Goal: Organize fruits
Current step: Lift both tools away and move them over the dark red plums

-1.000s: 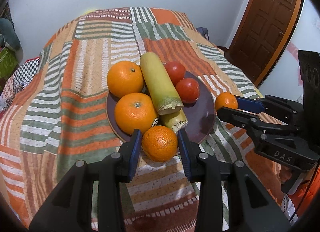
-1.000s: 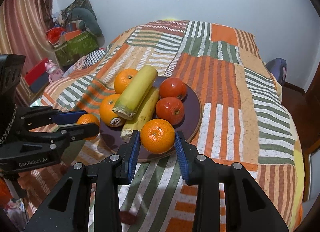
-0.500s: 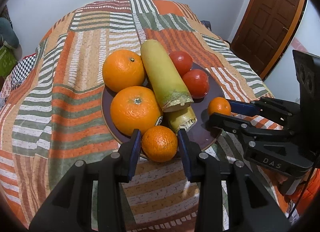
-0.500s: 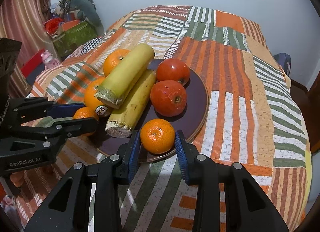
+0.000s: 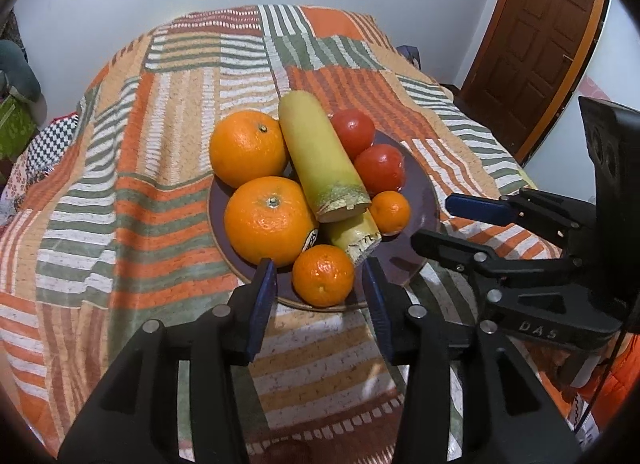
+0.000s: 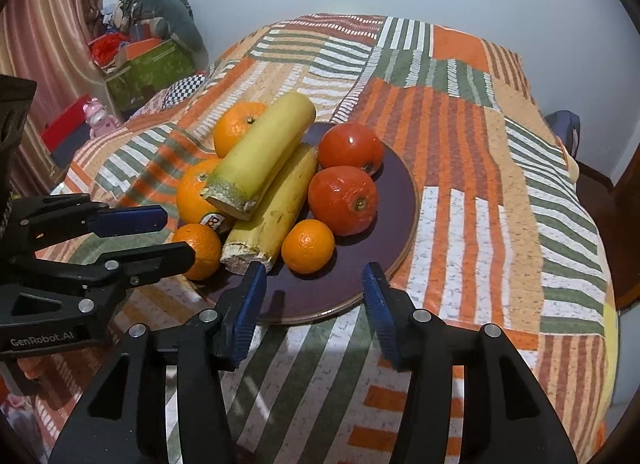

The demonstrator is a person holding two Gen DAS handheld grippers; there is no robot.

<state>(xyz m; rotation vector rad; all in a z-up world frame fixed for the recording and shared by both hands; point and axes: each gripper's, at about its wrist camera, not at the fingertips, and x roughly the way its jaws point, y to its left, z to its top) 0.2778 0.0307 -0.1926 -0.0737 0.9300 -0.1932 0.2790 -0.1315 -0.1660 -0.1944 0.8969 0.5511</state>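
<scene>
A dark purple plate (image 5: 420, 199) (image 6: 396, 191) on the striped bedspread holds two large oranges (image 5: 268, 219), two banana pieces (image 5: 320, 163) (image 6: 260, 167), two tomatoes (image 6: 344, 199) and two small mandarins. My left gripper (image 5: 320, 280) is open, its pads either side of one mandarin (image 5: 323, 280) that rests on the plate's near rim. My right gripper (image 6: 312, 288) is open and empty, just behind the other mandarin (image 6: 308, 246) on the plate. Each gripper shows in the other's view (image 5: 452, 223) (image 6: 168, 236).
The patchwork bedspread (image 5: 168, 111) covers the whole bed. A brown door (image 5: 532, 39) stands at the right. Boxes and toys (image 6: 148, 59) are piled by the curtain at the left. A white wall is behind the bed.
Both grippers opened and let go of their mandarins, which now rest on the plate. The right gripper drew back from its mandarin.
</scene>
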